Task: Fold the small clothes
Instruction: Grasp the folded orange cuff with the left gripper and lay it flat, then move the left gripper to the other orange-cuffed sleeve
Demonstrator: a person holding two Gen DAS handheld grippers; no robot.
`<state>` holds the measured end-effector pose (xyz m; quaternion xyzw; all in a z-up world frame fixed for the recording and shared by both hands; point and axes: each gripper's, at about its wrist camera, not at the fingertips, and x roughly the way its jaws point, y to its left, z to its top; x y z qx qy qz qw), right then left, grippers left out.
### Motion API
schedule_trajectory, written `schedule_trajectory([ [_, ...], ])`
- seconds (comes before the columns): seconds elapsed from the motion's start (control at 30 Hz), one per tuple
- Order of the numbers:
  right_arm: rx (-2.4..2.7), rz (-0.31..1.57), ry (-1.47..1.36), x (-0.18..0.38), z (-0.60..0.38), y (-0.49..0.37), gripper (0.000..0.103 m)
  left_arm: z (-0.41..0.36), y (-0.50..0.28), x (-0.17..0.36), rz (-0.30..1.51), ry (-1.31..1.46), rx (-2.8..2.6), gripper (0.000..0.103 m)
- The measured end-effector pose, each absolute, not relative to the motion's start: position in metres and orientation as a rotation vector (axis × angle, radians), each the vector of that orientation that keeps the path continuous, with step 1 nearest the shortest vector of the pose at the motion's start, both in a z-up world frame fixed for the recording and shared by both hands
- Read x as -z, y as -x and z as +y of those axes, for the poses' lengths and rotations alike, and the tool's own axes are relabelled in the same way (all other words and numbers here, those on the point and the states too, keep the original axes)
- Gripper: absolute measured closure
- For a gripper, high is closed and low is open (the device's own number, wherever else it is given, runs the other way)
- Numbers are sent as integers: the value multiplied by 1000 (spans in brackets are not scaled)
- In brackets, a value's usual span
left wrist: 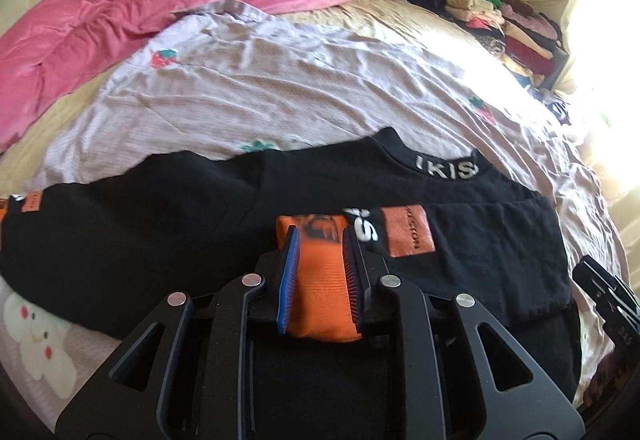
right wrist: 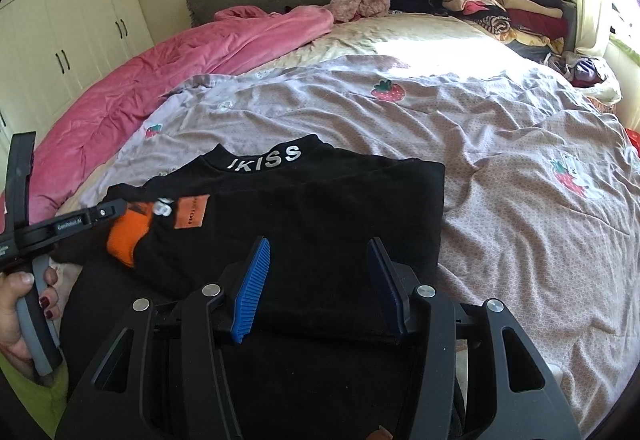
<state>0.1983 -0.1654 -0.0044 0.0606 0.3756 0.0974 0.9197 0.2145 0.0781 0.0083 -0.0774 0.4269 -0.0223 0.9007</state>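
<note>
So the black sweatshirt point(right wrist: 312, 207) lies flat on the strawberry-print bedsheet point(right wrist: 500, 143), one sleeve already folded across. Left gripper point(left wrist: 320, 264) is pinching the orange cuff point(left wrist: 320, 280), probably to lay that sleeve inward. Right gripper point(right wrist: 320, 280) hangs wide open over the body, gripping nothing.

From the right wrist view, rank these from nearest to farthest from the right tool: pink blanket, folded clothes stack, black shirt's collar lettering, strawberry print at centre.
1. Collar lettering on the black shirt, just ahead of the right tool, slightly left.
2. Strawberry print on the sheet, farther ahead, centre.
3. Pink blanket, along the left side.
4. Folded clothes stack, far right by the headboard.
</note>
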Motion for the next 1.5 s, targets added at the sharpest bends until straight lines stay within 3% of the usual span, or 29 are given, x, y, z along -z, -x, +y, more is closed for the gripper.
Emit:
schedule_trajectory([
  [0.27,-218,795,-105,10,-156,-203,52,55,-207,-6,909,92,132,88],
  [0.4,-223,817,-93,17,-151,-205,52,43,-213,23,1018,33,133,76],
  [0.7,-144,945,-87,51,-159,-215,46,52,-212,35,1038,75,136,73],
  [0.83,-164,919,-106,45,-161,-209,45,55,-210,27,1025,87,135,58],
  [0.93,-179,897,-107,39,-160,-203,44,59,-206,22,1019,90,127,54],
  [1.17,-212,829,-101,16,-149,-194,25,74,-190,0,942,74,75,29],
  [1.23,-216,812,-90,8,-144,-191,24,82,-185,-5,925,72,59,22],
  [1.3,-224,796,-84,2,-140,-190,24,92,-181,-9,908,66,21,20],
  [1.43,-225,758,-78,-11,-133,-186,8,112,-176,-16,881,70,-36,14],
  [1.5,-228,740,-72,-17,-129,-185,8,124,-173,-20,869,94,-55,12],
])
